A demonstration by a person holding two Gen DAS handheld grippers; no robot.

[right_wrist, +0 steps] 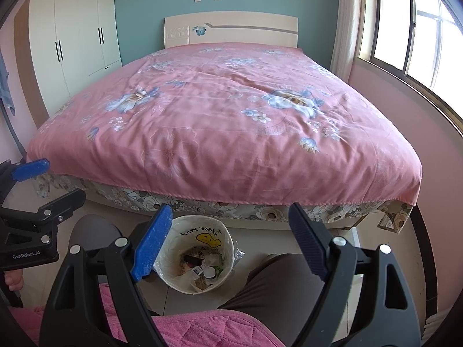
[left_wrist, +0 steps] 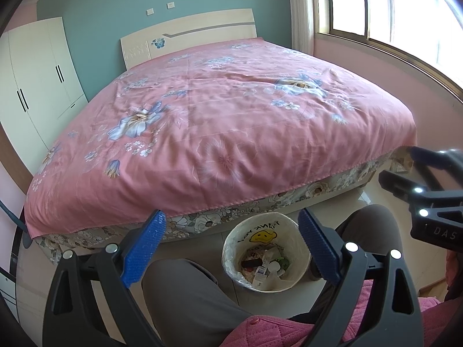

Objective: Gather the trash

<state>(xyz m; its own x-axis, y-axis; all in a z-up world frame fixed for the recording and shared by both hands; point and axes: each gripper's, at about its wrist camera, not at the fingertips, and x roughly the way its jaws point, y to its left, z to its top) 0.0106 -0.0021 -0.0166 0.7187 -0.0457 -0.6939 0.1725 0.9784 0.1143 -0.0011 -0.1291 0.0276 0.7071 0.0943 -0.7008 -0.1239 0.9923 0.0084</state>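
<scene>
A white trash bin (left_wrist: 231, 263) lined with a smiley-face plastic bag stands on the floor between the person's knees, at the foot of the bed; it also shows in the right wrist view (right_wrist: 225, 274). It holds several pieces of trash (left_wrist: 266, 266), such as small boxes, wrappers and a bottle cap. My left gripper (left_wrist: 231, 243) is open and empty above the bin. My right gripper (right_wrist: 231, 240) is open and empty above it too. Each gripper shows at the edge of the other's view, the right one in the left wrist view (left_wrist: 405, 173) and the left one in the right wrist view (right_wrist: 55, 182).
A bed with a pink flowered cover (left_wrist: 220, 121) fills the middle of both views. A white wardrobe (left_wrist: 37, 69) stands at the left, a window (left_wrist: 390, 8) at the right. The person's grey-trousered knees (left_wrist: 188, 297) flank the bin. The floor is pale tile.
</scene>
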